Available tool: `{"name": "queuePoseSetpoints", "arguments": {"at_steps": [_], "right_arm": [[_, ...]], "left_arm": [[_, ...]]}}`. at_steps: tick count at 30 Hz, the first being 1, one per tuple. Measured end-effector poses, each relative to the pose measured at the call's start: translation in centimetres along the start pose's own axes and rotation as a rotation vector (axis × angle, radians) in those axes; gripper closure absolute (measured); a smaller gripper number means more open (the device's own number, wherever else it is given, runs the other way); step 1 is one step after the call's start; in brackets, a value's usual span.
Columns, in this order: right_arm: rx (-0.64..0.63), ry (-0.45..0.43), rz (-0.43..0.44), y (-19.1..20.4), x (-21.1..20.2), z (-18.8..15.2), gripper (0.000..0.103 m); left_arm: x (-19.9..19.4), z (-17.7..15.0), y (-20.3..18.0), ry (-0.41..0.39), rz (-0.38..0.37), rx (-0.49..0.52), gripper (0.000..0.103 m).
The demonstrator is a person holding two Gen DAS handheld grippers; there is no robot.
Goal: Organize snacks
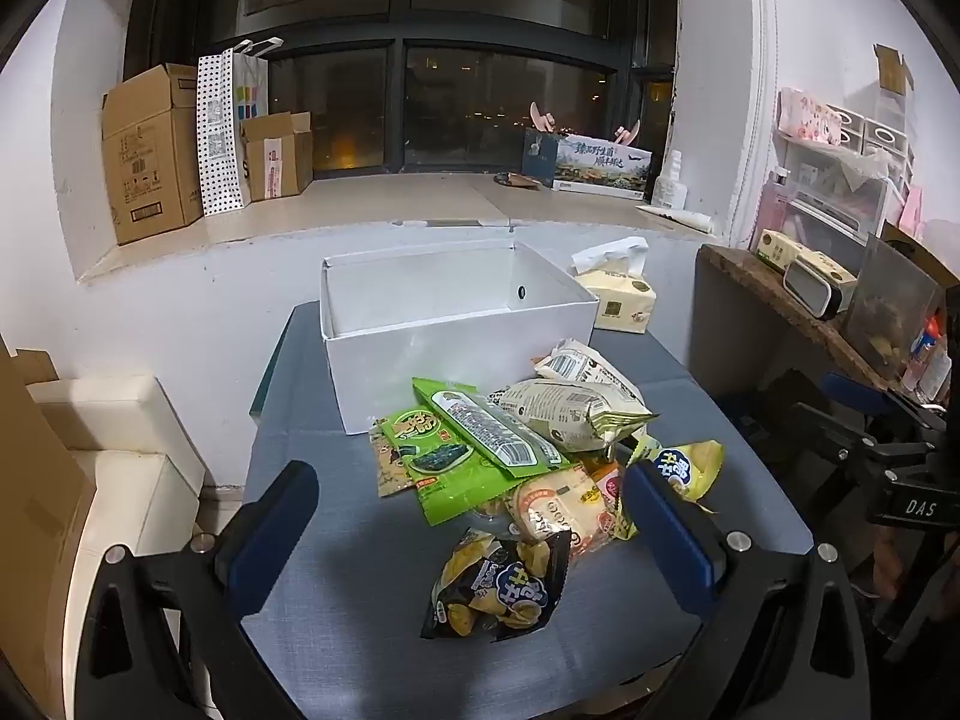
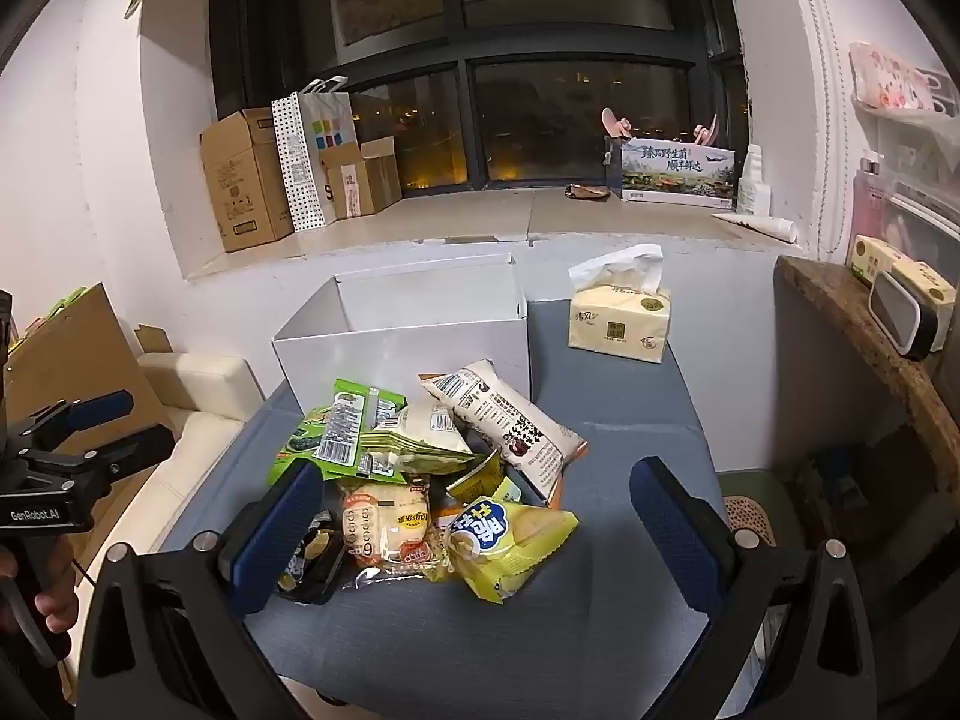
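A pile of snack packets lies on the blue-grey table (image 1: 360, 576) in front of an open white box (image 1: 444, 324), which looks empty. In the left wrist view the pile holds green seaweed packets (image 1: 474, 450), cream packets (image 1: 570, 408), a black chip bag (image 1: 498, 588) and a yellow chip bag (image 1: 690, 468). My left gripper (image 1: 474, 534) is open and empty, hovering over the near part of the pile. In the right wrist view my right gripper (image 2: 480, 528) is open and empty above the yellow chip bag (image 2: 510, 540) and an orange packet (image 2: 387, 525); the box (image 2: 408, 348) stands behind.
A tissue pack (image 2: 621, 318) stands on the table right of the box. A wooden side shelf (image 2: 870, 348) with small items is at the right. A cream sofa (image 2: 198, 384) is at the left. Cardboard boxes (image 1: 150, 150) sit on the window sill.
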State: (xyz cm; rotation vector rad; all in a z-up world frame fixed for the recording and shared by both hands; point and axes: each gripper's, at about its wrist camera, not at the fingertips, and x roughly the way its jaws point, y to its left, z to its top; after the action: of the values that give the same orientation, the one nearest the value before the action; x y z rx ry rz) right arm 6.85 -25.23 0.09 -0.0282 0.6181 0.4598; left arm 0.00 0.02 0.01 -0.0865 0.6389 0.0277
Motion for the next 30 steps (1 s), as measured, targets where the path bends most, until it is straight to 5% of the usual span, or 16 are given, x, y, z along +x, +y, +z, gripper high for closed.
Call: {"name": "queuePoseSetpoints", "arguments": {"at_steps": [30], "right_arm": [[0.004,-0.003,0.022,0.11,-0.31,-0.17,0.000]], "left_arm": [[-0.29,0.12,-0.22,-0.013,0.009,0.013,0.000]]}}
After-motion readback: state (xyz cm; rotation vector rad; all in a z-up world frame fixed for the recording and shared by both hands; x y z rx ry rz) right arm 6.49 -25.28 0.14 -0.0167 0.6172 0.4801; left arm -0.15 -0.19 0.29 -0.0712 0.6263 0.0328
